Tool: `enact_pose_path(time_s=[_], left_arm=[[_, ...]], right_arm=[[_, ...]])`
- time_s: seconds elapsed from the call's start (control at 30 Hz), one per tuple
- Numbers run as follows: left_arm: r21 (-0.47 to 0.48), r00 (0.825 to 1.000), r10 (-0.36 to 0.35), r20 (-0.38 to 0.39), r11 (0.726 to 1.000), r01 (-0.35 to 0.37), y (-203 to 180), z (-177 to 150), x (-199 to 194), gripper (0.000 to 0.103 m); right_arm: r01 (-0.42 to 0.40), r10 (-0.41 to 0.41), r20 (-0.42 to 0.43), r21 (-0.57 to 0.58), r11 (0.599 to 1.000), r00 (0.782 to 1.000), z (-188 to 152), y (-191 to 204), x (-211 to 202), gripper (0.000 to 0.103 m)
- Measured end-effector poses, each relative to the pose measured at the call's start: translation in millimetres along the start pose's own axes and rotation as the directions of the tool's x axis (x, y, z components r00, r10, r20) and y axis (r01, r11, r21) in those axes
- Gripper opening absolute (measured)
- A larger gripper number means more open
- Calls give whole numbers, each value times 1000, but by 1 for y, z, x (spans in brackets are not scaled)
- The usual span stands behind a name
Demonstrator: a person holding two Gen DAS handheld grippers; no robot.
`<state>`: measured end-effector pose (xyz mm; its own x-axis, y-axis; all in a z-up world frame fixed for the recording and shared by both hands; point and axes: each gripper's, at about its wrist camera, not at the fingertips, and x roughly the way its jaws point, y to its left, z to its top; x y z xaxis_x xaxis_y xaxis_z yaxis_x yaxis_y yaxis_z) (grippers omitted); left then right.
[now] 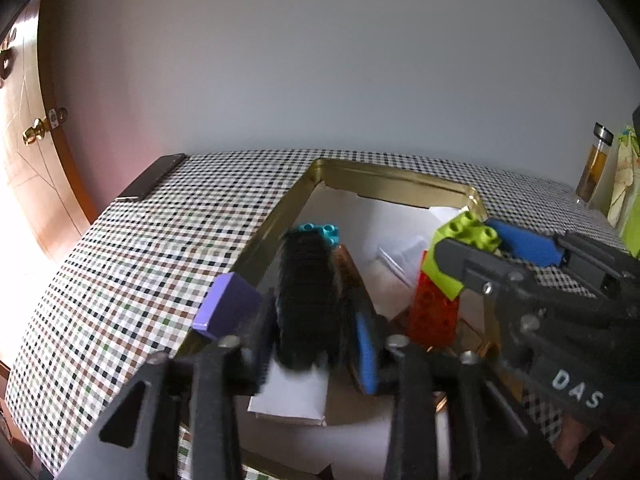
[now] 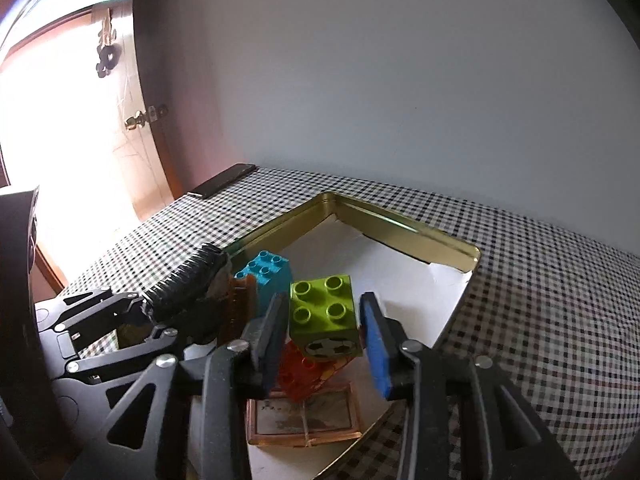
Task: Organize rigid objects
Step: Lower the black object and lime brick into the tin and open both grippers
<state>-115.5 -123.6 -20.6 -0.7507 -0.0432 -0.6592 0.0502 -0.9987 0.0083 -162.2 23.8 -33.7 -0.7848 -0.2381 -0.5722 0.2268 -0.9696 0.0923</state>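
Gripping a black-bristled brush [image 1: 308, 296], the left claw [image 1: 316, 340] hung over the gold tin [image 1: 392, 184]; the right claw [image 2: 324, 336] flanked the lime brick [image 2: 324, 312], contact unclear.

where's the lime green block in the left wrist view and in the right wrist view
Left wrist view: the lime green block sits right of centre, between the right claw's fingers, atop an orange block.
Right wrist view: it is centre, low, between the claw's two fingers.
Shared landmark: the gold tin, with the block over it in both.
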Motion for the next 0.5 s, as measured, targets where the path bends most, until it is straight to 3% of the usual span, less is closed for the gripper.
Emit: enact_pose_path(time_s=[0.1,0.17,0.3,0.33,0.5], left_arm=[[9,1000,6,8,1000,-6,-4,-2,-4,52],[10,1000,5,17,1000,-5,-5,-1,-6,71],[0,999,18,35,1000,-18,-2,-1,-10,91],[-4,999,27,35,1000,-27,-1,0,-11,100],[-10,999,32,43,999,-32,4,0,-19,102]], right_arm=[[2,-2,21,1,1000,1000,0,1,-5,65],[10,-10,27,-2,1000,1000,1,1,-7,67],[29,-29,41,0,1000,999,1,1,-12,72],[34,-34,47,3,999,998,1,0,-13,73],[55,-55,78,1,998,995,2,0,-23,78]])
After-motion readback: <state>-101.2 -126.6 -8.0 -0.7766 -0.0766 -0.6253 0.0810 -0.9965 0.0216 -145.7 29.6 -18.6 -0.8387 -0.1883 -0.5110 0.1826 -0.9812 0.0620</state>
